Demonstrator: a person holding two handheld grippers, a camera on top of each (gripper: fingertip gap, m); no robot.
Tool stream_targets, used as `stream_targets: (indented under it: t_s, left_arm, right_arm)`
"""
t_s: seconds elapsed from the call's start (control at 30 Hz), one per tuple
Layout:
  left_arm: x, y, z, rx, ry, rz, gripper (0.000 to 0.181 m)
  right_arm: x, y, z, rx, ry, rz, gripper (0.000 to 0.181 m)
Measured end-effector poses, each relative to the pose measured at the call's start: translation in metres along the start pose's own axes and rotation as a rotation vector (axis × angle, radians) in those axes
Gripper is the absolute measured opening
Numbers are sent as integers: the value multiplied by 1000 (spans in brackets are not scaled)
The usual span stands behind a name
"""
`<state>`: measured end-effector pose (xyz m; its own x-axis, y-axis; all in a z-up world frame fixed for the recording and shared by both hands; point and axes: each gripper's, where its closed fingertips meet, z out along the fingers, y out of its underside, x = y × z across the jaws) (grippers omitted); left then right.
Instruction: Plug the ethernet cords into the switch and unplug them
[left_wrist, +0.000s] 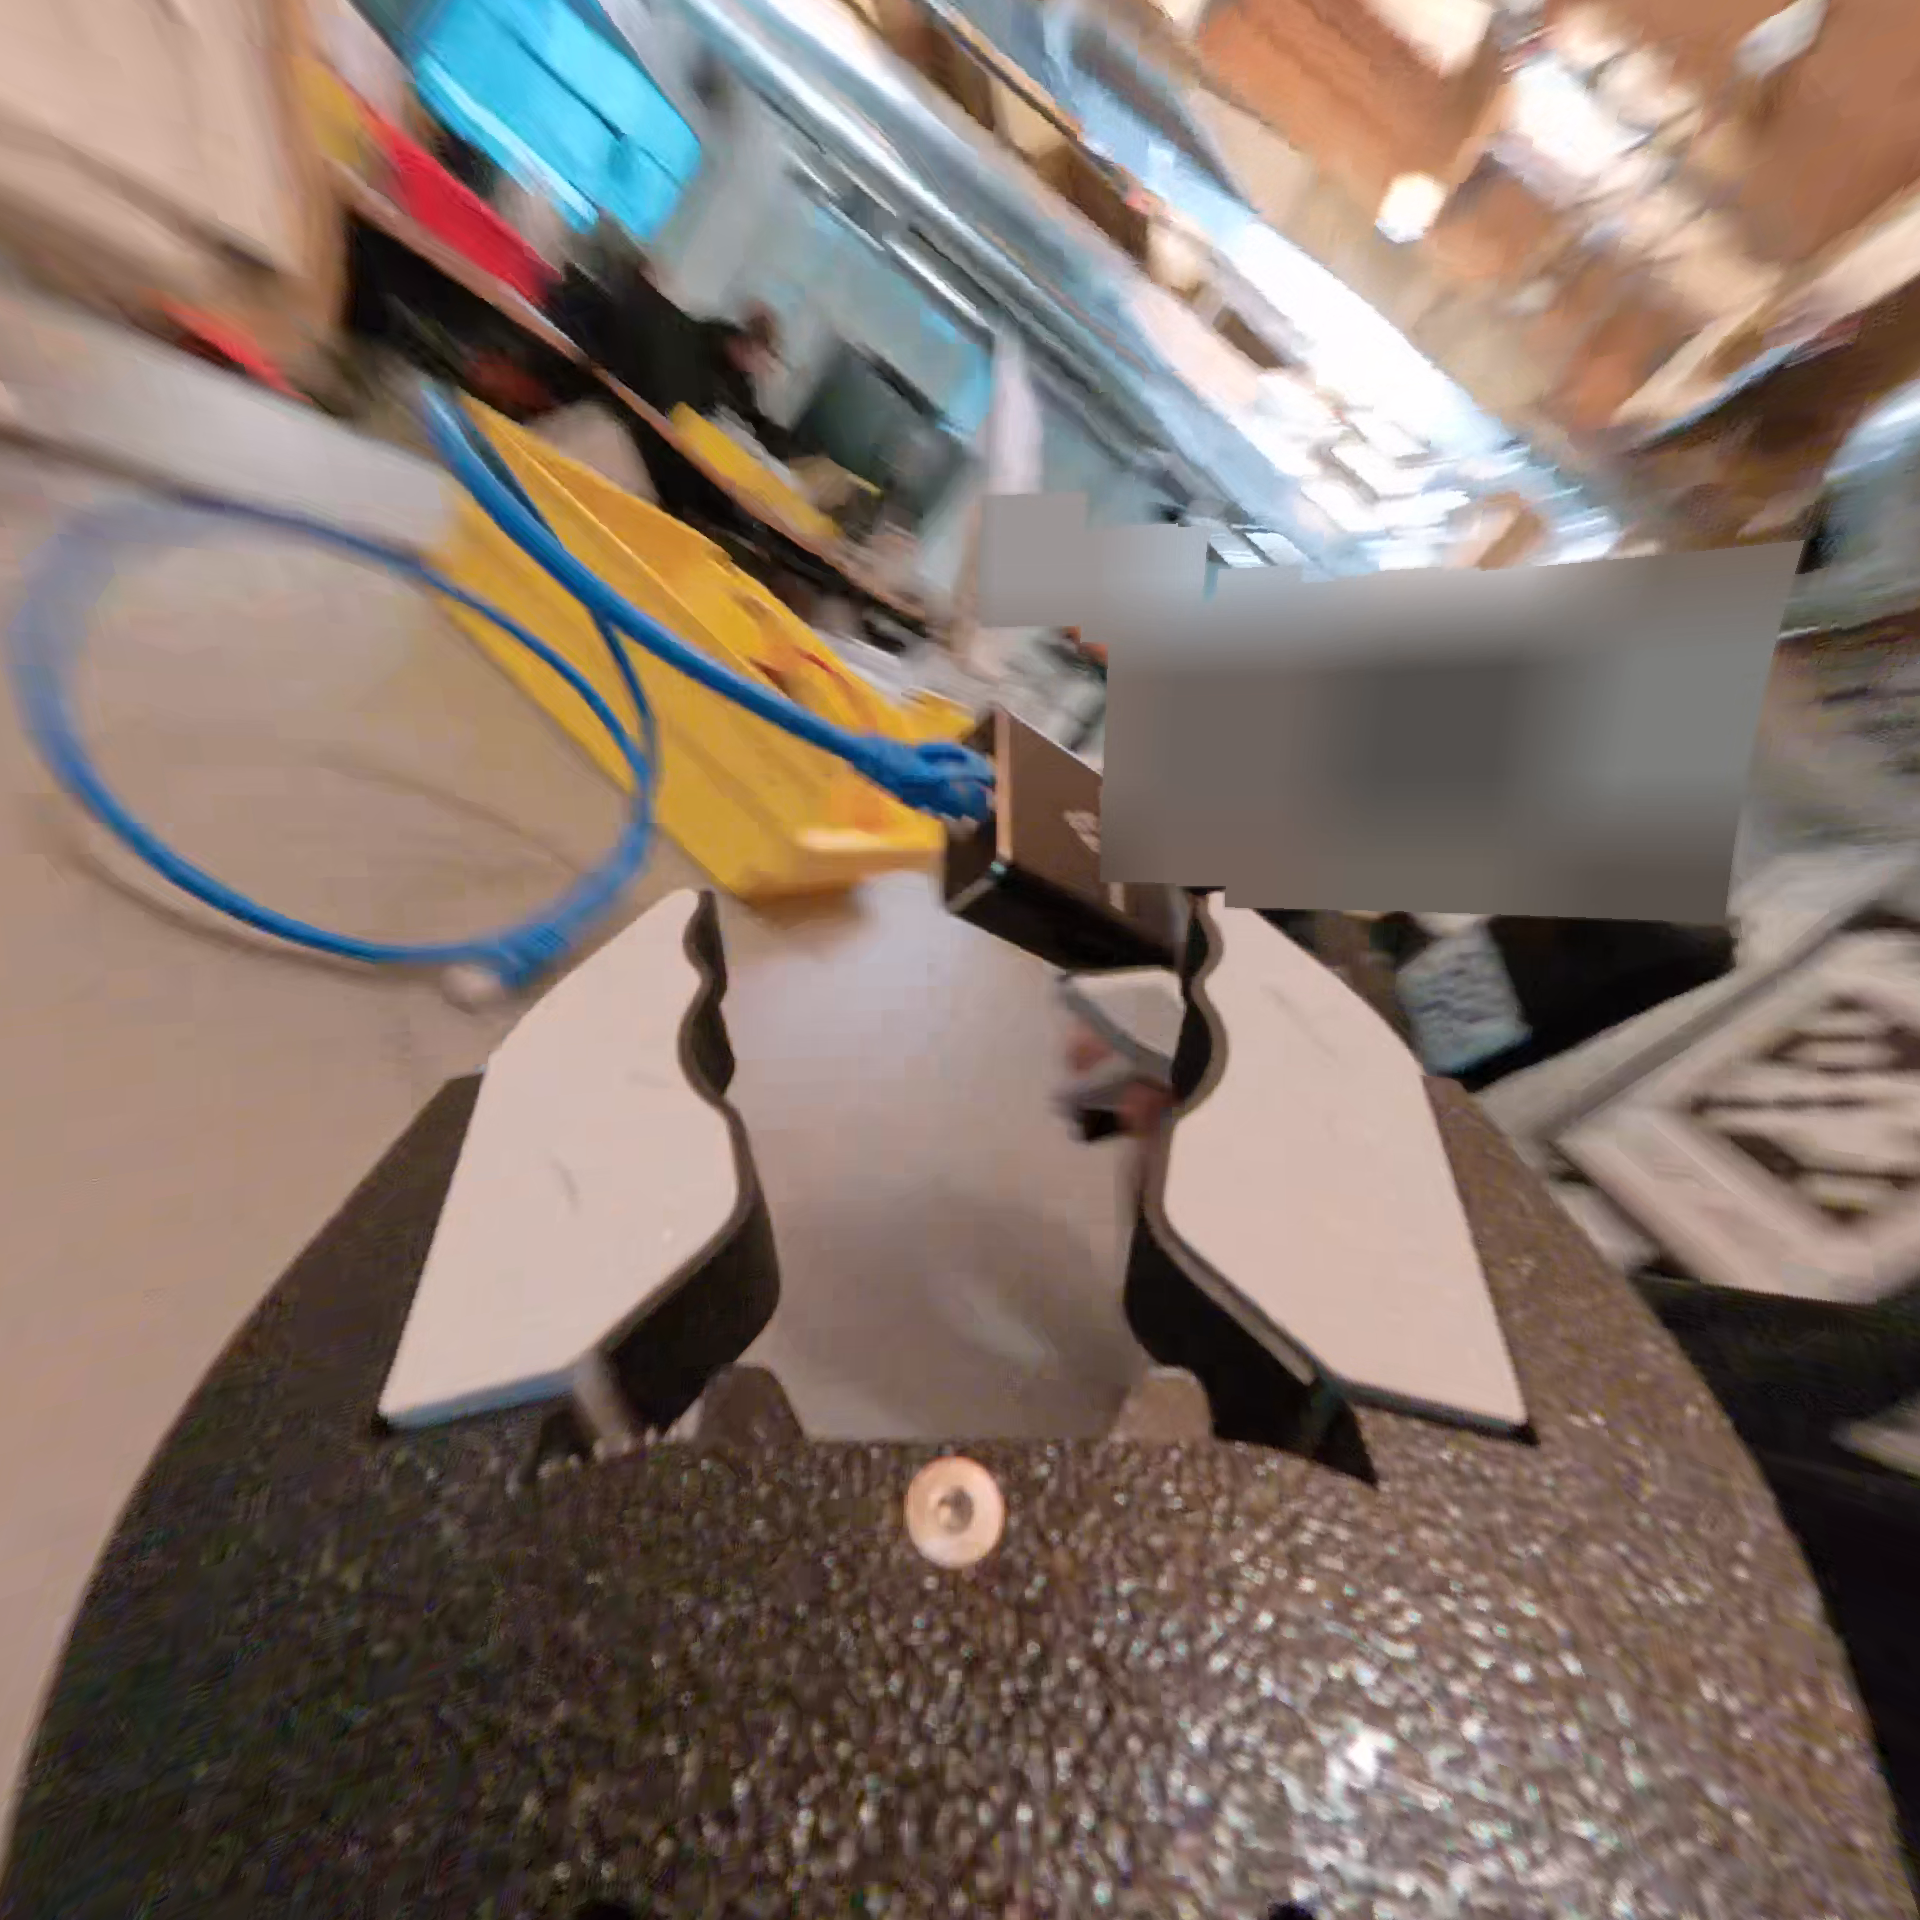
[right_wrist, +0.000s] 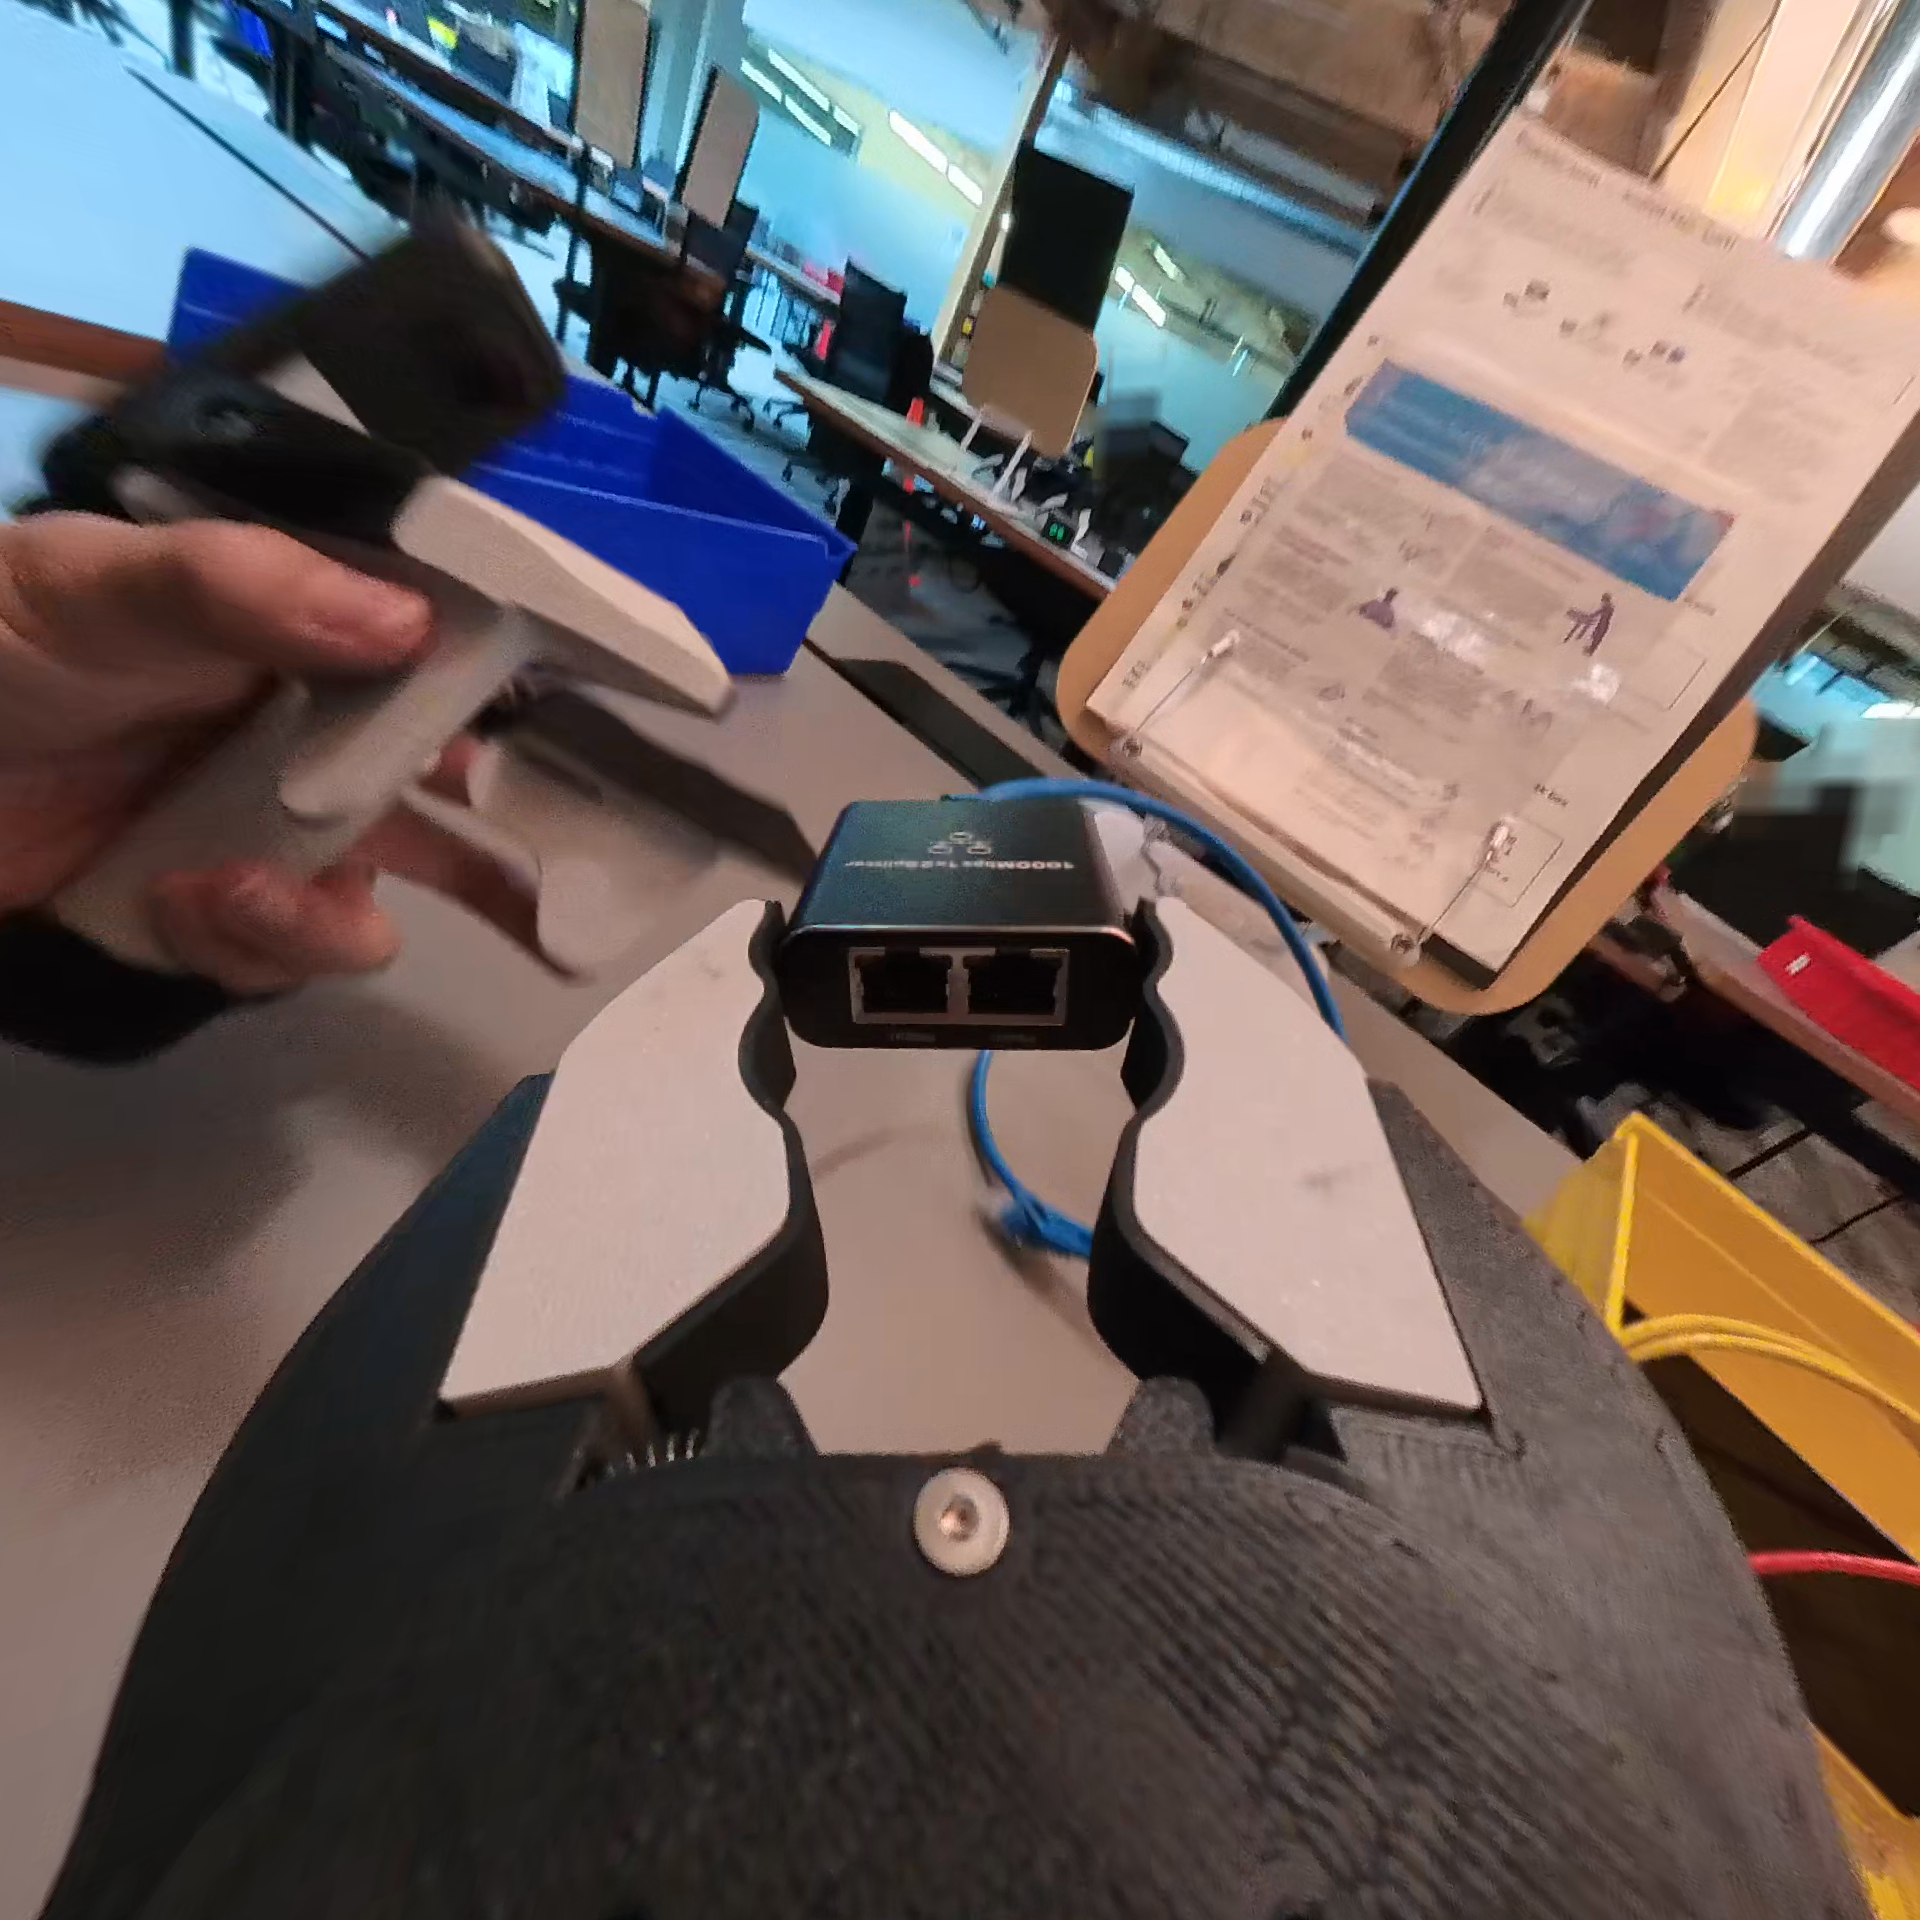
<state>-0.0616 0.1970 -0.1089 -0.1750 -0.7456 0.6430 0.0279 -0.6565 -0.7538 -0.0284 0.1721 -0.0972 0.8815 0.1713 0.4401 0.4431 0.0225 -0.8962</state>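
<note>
The right gripper (right_wrist: 954, 977) clamps a small black switch (right_wrist: 951, 914) between its fingertips, the two empty ports facing back toward the camera. A blue cord (right_wrist: 1262, 914) plugs into the switch's far side, loops down past the right finger, and ends in a loose plug (right_wrist: 1023, 1216) lying on the grey table (right_wrist: 260, 1195) between the fingers. The left gripper (left_wrist: 951, 956) is released, fingers spread with nothing between them, held in a hand (right_wrist: 177, 727) up and to the left of the switch. A yellow bin (right_wrist: 1745, 1309) sits off to the right.
</note>
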Motion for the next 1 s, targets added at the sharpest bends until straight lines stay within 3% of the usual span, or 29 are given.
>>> stream_targets:
  t_s: [0.1,0.17,0.27,0.4,0.57,0.77,0.87,1.0]
  left_arm:
    - [16,22,12,-56,273,-333,66]
    - [28,28,14,-79,427,-475,37]
    - [31,38,17,-114,484,-543,34]
    - [25,47,15,-162,436,-419,26]
    - [21,64,-5,-406,336,-183,25]
    - [31,76,-33,-576,419,-113,25]
    - [31,85,-37,-644,399,-68,25]
    - [26,78,-35,-605,363,-46,24]
  right_arm:
    - [-13,-5,1,33,26,-49,62]
    - [-22,-6,2,43,24,-78,62]
    - [-32,1,4,30,25,-92,62]
    - [-41,15,3,-35,-88,-212,63]
    - [-57,19,-10,-81,-400,-285,95]
    - [-83,15,-15,-81,-663,-432,92]
    - [-91,30,-10,-162,-702,-535,71]
    - [-85,30,1,-181,-566,-556,68]
